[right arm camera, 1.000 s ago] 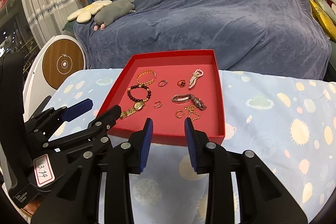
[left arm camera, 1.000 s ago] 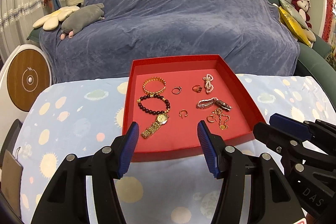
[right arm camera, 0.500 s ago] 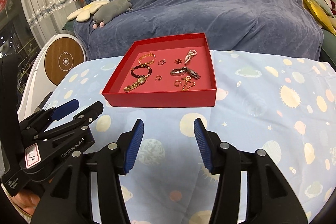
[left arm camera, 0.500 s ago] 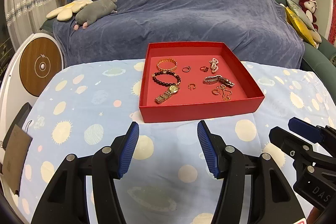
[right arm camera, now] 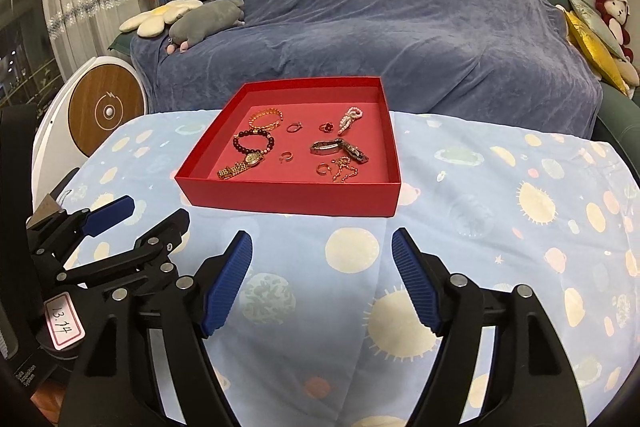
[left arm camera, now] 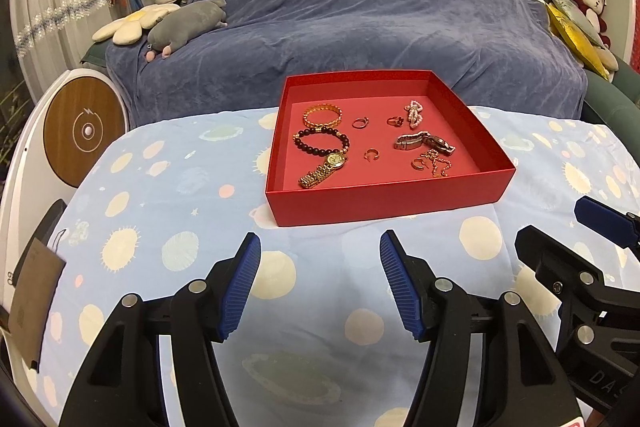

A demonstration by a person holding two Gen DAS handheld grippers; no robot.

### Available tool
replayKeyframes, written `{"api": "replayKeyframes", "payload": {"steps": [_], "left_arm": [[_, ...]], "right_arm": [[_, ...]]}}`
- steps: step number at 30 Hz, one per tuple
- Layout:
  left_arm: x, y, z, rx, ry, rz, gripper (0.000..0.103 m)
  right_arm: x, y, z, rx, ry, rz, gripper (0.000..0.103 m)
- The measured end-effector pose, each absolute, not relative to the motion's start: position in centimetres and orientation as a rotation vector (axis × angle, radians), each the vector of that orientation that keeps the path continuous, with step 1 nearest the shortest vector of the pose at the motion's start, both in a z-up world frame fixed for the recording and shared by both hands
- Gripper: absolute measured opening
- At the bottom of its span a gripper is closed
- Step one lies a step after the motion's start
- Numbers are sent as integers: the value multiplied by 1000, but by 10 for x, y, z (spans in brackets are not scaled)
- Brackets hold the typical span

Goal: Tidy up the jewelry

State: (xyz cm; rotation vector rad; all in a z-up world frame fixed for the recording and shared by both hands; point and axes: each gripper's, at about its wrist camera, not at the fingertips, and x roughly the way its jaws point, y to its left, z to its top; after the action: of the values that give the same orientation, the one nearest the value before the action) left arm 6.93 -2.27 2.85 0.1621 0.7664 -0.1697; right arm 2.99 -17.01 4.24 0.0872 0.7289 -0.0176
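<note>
Sprawling across the background, a big sofa draped in a blue-grey velvet throw [left arm camera: 360, 7] is sitting behind the tabletop covered in a pale blue planet-print cloth [left arm camera: 168, 195]. A shallow square red cardboard tray [left arm camera: 384, 201] is resting on that cloth, well ahead of both tools. The left hand-held gripper [left arm camera: 320, 285] and the right hand-held gripper [right arm camera: 322, 277] are hovering over the cloth short of the tray, each with its blue-padded fingers spread wide apart and gripping nothing. Inside the tray, a gold link wristwatch [left arm camera: 322, 169] is lying beside a dark beaded bracelet [left arm camera: 322, 141], with a gold bangle [left arm camera: 322, 114] behind them, a silver metal watch band [left arm camera: 424, 142] to the right, and several small rings scattered between.
</note>
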Motion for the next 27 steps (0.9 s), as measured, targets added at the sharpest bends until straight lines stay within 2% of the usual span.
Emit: {"api": "replayKeyframes", "payload": {"steps": [9, 27], "left_arm": [[70, -17, 22, 156, 772, -156, 61], [69, -14, 13, 150, 797, -142, 61]], "right_arm": [[32, -168, 36, 94, 737, -24, 78], [33, -163, 30, 90, 746, -45, 78]]}}
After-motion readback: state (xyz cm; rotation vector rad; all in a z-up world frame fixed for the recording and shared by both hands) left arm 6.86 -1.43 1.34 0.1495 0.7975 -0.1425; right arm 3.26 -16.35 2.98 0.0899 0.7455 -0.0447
